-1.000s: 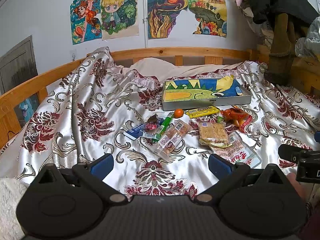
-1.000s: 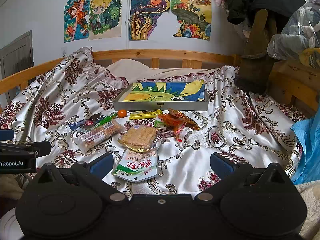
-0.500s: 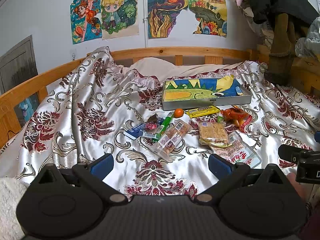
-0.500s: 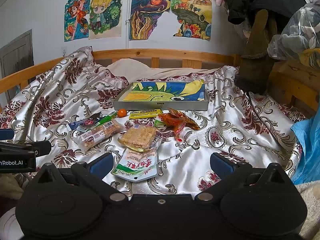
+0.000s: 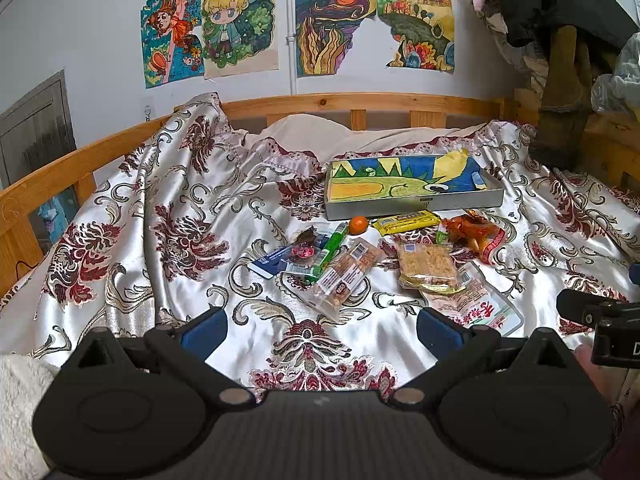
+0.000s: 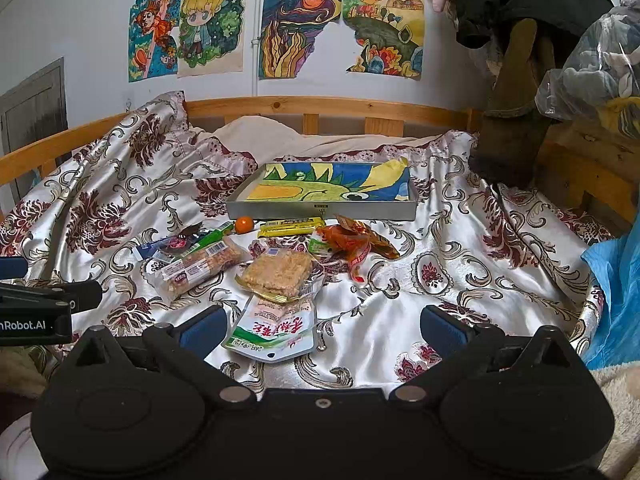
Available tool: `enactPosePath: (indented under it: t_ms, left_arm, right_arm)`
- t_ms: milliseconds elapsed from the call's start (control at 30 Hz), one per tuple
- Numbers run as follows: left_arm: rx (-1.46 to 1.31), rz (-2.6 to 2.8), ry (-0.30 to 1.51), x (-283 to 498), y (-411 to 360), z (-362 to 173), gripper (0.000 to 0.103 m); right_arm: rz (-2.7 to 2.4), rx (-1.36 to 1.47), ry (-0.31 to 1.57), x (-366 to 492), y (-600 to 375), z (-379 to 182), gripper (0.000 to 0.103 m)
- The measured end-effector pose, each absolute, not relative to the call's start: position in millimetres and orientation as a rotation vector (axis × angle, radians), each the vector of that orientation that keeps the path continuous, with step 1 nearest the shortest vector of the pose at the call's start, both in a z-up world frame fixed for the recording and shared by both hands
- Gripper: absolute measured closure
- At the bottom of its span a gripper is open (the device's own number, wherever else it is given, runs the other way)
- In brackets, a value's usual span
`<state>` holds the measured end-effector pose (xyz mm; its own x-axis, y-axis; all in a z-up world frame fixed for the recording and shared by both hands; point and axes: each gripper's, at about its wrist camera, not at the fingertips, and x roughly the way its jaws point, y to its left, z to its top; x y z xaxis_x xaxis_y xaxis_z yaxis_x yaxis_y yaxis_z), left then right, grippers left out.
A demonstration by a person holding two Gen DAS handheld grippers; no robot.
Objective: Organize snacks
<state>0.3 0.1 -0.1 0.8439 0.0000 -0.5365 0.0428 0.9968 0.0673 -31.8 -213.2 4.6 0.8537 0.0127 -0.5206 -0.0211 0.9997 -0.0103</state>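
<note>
Nothing has shifted in the last second: both tongs, left (image 5: 320,326) and right (image 6: 322,326), stay spread and empty. The snacks (image 6: 276,272) lie on the bed (image 6: 460,280) before the tray (image 6: 324,210); sorting hasn't begun.

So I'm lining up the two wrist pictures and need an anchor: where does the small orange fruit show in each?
Left wrist view: the small orange fruit lies just right of centre, on the quilt before the tray's near left corner.
Right wrist view: the fruit lies left of centre, again by that corner.
Shared landmark: the grey tray with the painted picture inside; the yellow bar lies right of the fruit.
</note>
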Motion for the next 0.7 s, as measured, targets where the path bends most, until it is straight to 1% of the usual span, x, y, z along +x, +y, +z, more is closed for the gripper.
enactPosePath:
  t_ms: [433, 700]
  left_arm:
    - [0.081, -0.008, 0.599, 4, 2, -5, 0.000]
    - [0.077, -0.007, 0.609, 15, -2, 9, 0.000]
  right_arm:
    - [0.020, -0.007, 0.572, -28, -215, 7, 0.001]
    - [0.019, 0.017, 0.627, -19, -219, 9, 0.001]
